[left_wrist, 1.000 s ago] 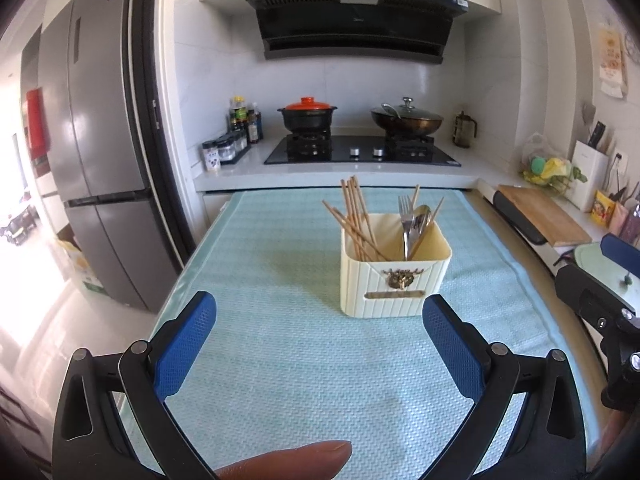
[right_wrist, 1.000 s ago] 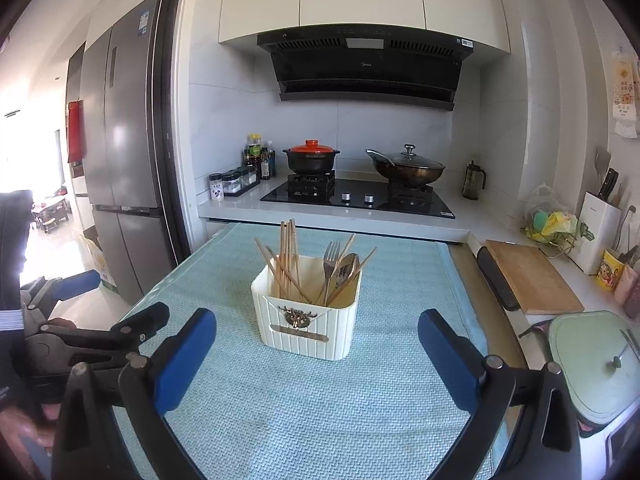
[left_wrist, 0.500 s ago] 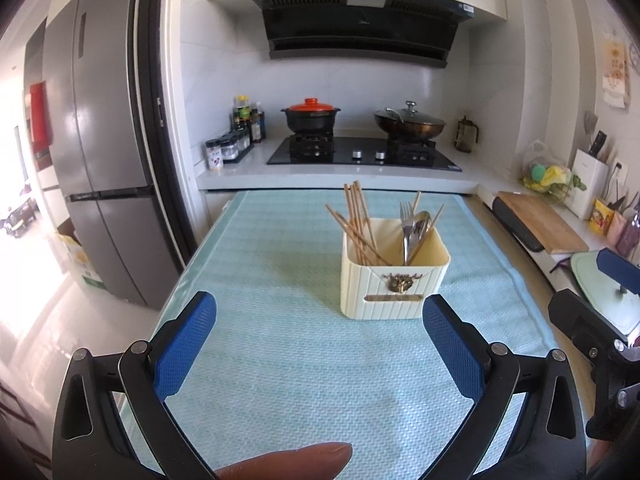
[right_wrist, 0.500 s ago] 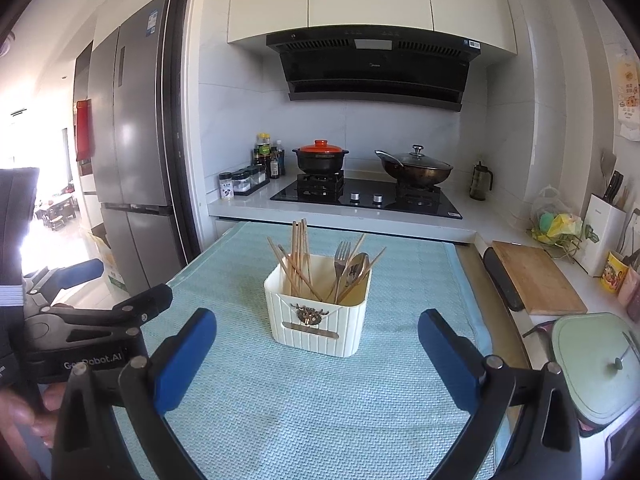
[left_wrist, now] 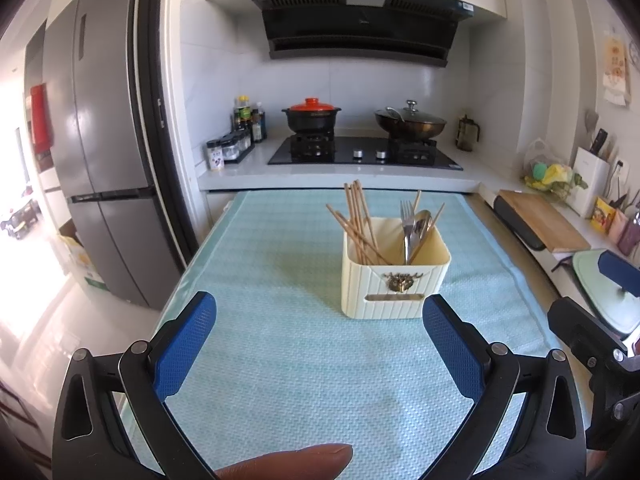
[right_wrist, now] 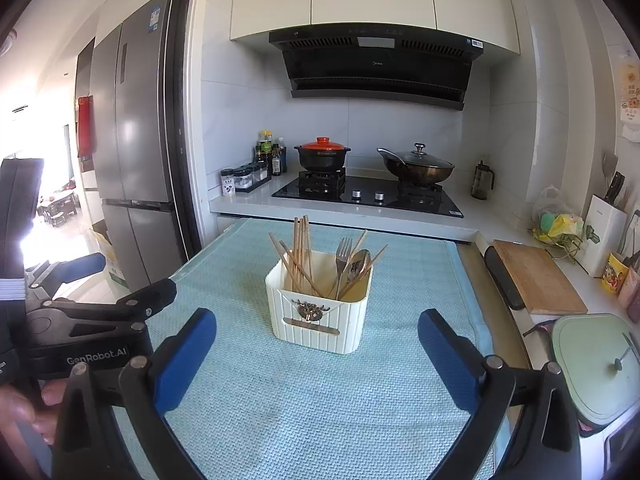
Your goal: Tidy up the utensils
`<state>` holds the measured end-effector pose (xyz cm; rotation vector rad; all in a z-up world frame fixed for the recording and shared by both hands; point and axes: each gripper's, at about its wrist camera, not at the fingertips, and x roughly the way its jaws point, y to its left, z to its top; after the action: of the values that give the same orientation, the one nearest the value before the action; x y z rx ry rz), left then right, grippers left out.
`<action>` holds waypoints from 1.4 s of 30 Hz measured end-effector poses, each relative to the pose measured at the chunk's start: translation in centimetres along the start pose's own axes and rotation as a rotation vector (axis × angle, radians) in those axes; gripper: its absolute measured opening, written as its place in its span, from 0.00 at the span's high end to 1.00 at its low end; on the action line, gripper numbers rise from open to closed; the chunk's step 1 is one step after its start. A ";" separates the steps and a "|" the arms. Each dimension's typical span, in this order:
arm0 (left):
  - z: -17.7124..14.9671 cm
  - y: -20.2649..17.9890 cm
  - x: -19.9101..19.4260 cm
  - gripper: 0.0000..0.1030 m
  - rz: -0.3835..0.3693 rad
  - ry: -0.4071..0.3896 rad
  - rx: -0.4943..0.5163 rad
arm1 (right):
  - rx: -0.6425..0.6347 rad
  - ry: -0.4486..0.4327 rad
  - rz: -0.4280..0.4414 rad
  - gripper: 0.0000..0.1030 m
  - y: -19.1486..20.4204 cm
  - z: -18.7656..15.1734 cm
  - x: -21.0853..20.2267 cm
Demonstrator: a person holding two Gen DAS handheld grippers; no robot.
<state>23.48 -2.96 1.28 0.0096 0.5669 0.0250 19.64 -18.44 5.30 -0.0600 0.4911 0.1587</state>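
Note:
A cream ribbed utensil holder [left_wrist: 394, 280] [right_wrist: 320, 312] stands upright on the light blue table mat [left_wrist: 288, 360] [right_wrist: 320, 400]. Wooden chopsticks [left_wrist: 358, 220] [right_wrist: 300, 252] lean in its left part. A metal fork [left_wrist: 407, 224] [right_wrist: 342, 260] and spoon [left_wrist: 420, 224] [right_wrist: 359, 262] stand in its right part with a few more chopsticks. My left gripper [left_wrist: 319, 344] is open and empty, short of the holder. My right gripper [right_wrist: 317, 354] is open and empty, also short of it.
A stove [right_wrist: 368, 194] with a red-lidded pot [right_wrist: 322, 156] and a wok [right_wrist: 416, 166] is behind the table. A fridge [left_wrist: 100, 160] stands left. A cutting board [right_wrist: 536, 276] and a green lid [right_wrist: 596, 364] lie right. The left gripper's body [right_wrist: 92, 328] shows at the right view's left edge.
Both grippers have drawn back and tilted up slightly, so the holder sits a little farther off in both views. Both stay open and empty.

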 end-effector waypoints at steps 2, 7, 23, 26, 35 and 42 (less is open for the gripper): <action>0.0 0.0 0.0 0.00 0.000 0.000 0.000 | -0.001 0.001 0.000 0.00 0.0 0.0 0.0; 0.0 0.1 0.0 0.00 -0.001 -0.001 -0.001 | -0.001 -0.001 0.001 0.00 0.0 -0.1 -0.1; 0.2 -0.1 -0.2 0.00 -0.006 0.005 0.000 | -0.012 -0.011 0.007 0.00 0.1 -0.1 -0.5; 0.2 -0.2 -0.3 0.00 -0.005 0.002 0.001 | -0.015 -0.013 0.008 0.00 0.2 -0.1 -0.6; 0.2 -0.3 -0.4 0.00 -0.004 -0.001 0.004 | -0.020 -0.018 0.013 0.00 0.4 0.2 -0.8; 0.2 -0.3 -0.5 0.00 -0.005 0.000 0.004 | -0.021 -0.018 0.013 0.00 0.4 0.2 -0.8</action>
<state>23.24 -3.26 1.73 0.0120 0.5665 0.0188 18.93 -18.16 5.84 -0.0760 0.4715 0.1771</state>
